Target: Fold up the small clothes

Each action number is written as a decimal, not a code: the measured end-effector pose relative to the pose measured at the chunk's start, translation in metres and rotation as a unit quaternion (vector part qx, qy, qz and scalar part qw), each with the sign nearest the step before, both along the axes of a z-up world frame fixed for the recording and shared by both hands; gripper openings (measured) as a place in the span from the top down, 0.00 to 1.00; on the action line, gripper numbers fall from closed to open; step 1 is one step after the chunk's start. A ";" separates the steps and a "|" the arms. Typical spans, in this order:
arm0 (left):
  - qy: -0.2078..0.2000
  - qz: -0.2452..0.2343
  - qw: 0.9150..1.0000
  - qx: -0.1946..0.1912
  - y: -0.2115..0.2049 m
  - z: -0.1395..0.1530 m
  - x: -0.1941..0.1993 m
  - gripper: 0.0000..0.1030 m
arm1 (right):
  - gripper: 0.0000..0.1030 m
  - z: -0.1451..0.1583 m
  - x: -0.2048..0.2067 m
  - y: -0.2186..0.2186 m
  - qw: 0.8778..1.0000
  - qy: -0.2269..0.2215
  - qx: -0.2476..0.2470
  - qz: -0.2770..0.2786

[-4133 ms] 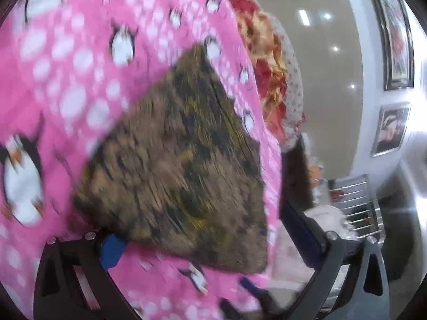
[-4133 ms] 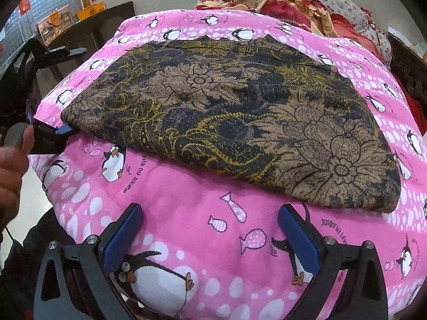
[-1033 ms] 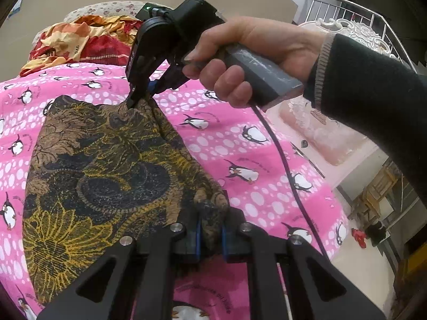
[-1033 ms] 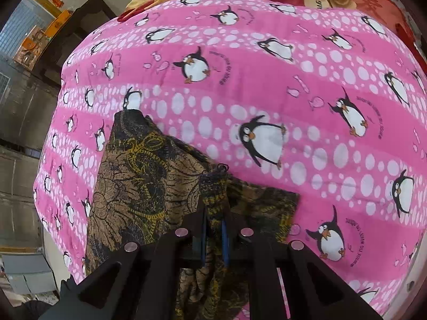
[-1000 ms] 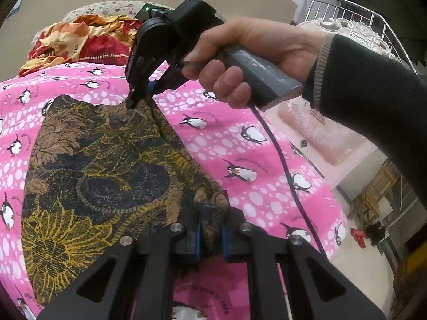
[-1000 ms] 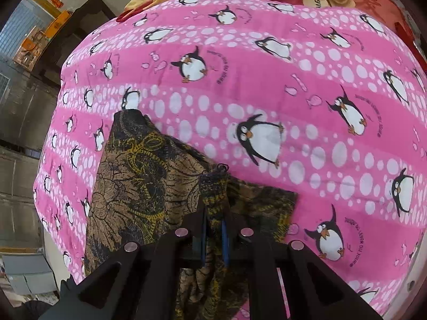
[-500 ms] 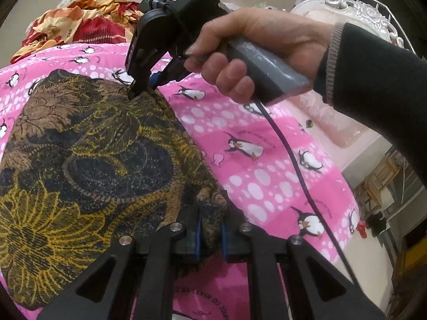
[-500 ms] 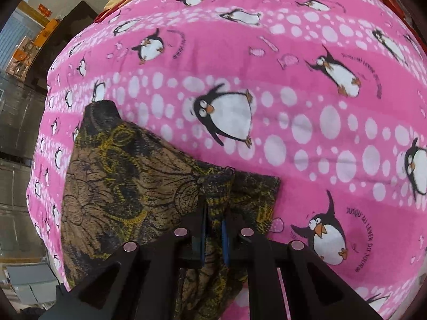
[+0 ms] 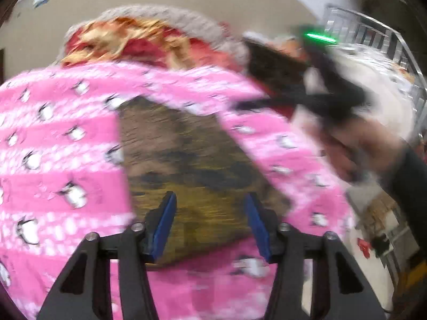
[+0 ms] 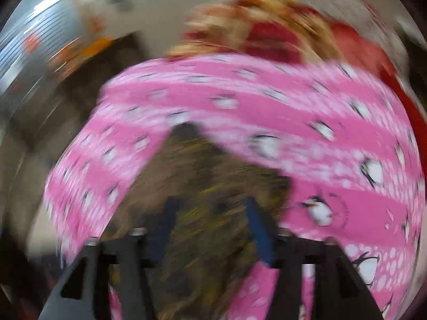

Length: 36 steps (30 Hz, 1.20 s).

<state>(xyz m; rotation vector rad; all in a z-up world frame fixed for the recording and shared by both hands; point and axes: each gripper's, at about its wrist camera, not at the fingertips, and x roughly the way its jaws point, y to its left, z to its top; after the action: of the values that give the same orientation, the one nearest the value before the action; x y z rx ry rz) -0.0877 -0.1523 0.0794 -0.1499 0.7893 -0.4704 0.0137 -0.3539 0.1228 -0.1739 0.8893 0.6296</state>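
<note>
Both released: left gripper [image 9: 210, 225] and right gripper [image 10: 210, 229] gaping above brown patterned cloth [image 9: 192, 165] lying on pink penguin blanket [image 9: 58, 138]; heavily blurred.

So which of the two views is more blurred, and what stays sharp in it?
Right wrist view: heavier, swirling motion blur; the brown patterned cloth and pink penguin blanket smear, and even the right tool looks soft. Left wrist view: milder blur; the left tool is crisp.
</note>
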 end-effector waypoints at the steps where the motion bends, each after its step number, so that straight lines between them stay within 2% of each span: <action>1: 0.022 0.010 1.000 0.001 0.006 -0.009 0.009 0.94 | 0.31 -0.008 -0.016 0.010 1.000 -0.002 -0.015 0.020; 2: 0.044 0.015 0.999 0.010 0.007 -0.021 0.017 0.99 | 0.32 -0.017 -0.029 0.015 0.999 0.004 -0.018 0.033; 4: 0.053 0.025 0.998 0.030 0.004 -0.037 0.022 1.00 | 0.38 -0.039 -0.048 0.020 0.998 0.006 -0.028 0.051; 5: 0.075 0.026 0.996 0.033 0.002 -0.051 0.023 1.00 | 0.46 -0.052 -0.055 0.017 0.998 0.007 -0.039 0.054; 7: 0.103 0.024 0.994 0.027 -0.002 -0.071 0.023 1.00 | 0.48 -0.076 -0.063 0.012 0.997 0.001 -0.057 0.059; 9: 0.084 0.026 0.996 0.033 -0.005 -0.074 0.019 0.99 | 0.48 -0.091 -0.071 0.002 0.997 -0.029 -0.042 0.061; 11: 0.092 0.028 0.995 0.022 -0.003 -0.066 0.019 0.99 | 0.49 -0.091 -0.069 0.000 0.997 -0.025 -0.032 0.059; 13: 0.099 0.028 0.995 -0.011 0.007 -0.051 0.025 0.99 | 0.49 -0.080 -0.063 0.001 0.998 -0.005 -0.030 0.058; 14: 0.091 0.032 0.995 -0.020 0.012 -0.042 0.028 0.99 | 0.54 -0.072 -0.061 -0.001 0.998 -0.003 -0.028 0.053; 15: 0.078 0.038 0.996 -0.024 0.017 -0.032 0.036 0.99 | 0.54 -0.063 -0.056 -0.002 0.999 -0.006 -0.024 0.041; 17: 0.052 0.055 0.997 -0.017 0.022 -0.010 0.062 0.99 | 0.54 -0.038 -0.041 -0.007 1.000 -0.025 -0.001 -0.002; 19: 0.056 0.065 0.996 -0.005 0.017 0.001 0.109 0.99 | 0.54 -0.031 -0.027 -0.002 0.999 -0.018 0.001 -0.033; 22: 0.079 0.064 0.995 0.018 -0.001 -0.004 0.169 0.99 | 0.54 -0.034 -0.004 0.026 0.999 -0.010 -0.018 -0.024; 24: 0.102 0.061 0.993 0.018 -0.012 -0.015 0.202 0.99 | 0.54 -0.051 0.011 0.040 0.999 0.011 -0.043 -0.011; 27: 0.142 0.071 0.987 0.022 -0.022 -0.042 0.237 0.99 | 0.54 -0.077 0.027 0.032 0.997 0.036 -0.058 -0.032; 28: 0.148 0.070 0.986 0.029 -0.024 -0.050 0.242 0.98 | 0.54 -0.085 0.029 0.022 0.997 0.043 -0.038 -0.043; 31: 0.141 0.071 0.987 0.016 -0.026 -0.055 0.241 0.98 | 0.54 -0.092 0.028 0.008 0.997 0.039 0.007 -0.062; 35: 0.134 0.055 0.989 0.030 -0.026 -0.040 0.236 0.98 | 0.51 -0.085 0.026 0.005 0.996 0.044 0.032 -0.064; 36: 0.123 0.042 0.991 0.028 -0.022 -0.031 0.227 0.86 | 0.47 -0.081 0.025 -0.001 0.996 0.050 0.048 -0.064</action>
<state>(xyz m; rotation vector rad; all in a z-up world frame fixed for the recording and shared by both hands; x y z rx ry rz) 0.1395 -0.1743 0.0486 -0.1910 1.0323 -0.3543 0.0384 -0.3547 0.0422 0.0013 0.9561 0.5633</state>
